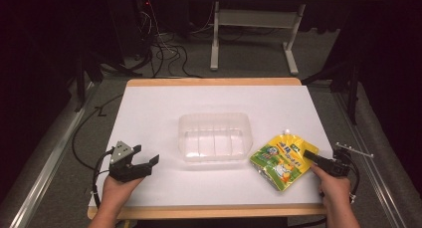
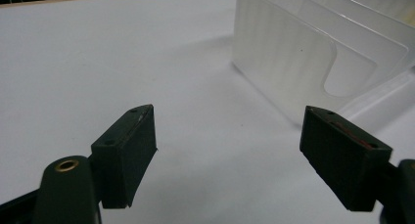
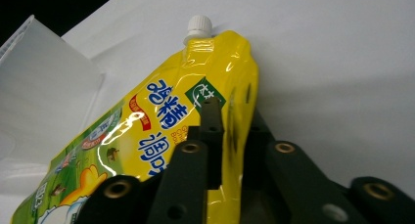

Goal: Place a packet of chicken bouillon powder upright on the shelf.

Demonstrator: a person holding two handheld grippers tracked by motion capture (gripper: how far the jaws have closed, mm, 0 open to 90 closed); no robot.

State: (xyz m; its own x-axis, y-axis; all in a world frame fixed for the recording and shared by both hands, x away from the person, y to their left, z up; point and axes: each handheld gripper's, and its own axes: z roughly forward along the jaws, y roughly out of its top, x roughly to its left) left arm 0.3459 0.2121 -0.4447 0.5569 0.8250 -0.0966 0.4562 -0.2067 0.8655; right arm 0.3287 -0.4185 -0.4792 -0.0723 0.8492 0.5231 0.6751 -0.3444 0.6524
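A yellow and green spouted pouch [image 1: 279,161] lies at the right of the white table, its white cap [image 3: 198,26] pointing away from me. My right gripper [image 1: 309,154] is shut on the pouch's right edge [image 3: 240,121], one jaw over it and one under. A clear plastic tub [image 1: 214,136] stands empty in the middle of the table. My left gripper [image 1: 145,156] is open near the front left, its jaws wide apart over bare table, with the tub's wall [image 2: 288,62] ahead and to the right of it.
The white table top [image 1: 159,113] has a wooden rim. Beyond its far edge are cables on the floor and a white table frame [image 1: 254,19]. Dark drapes stand at both sides.
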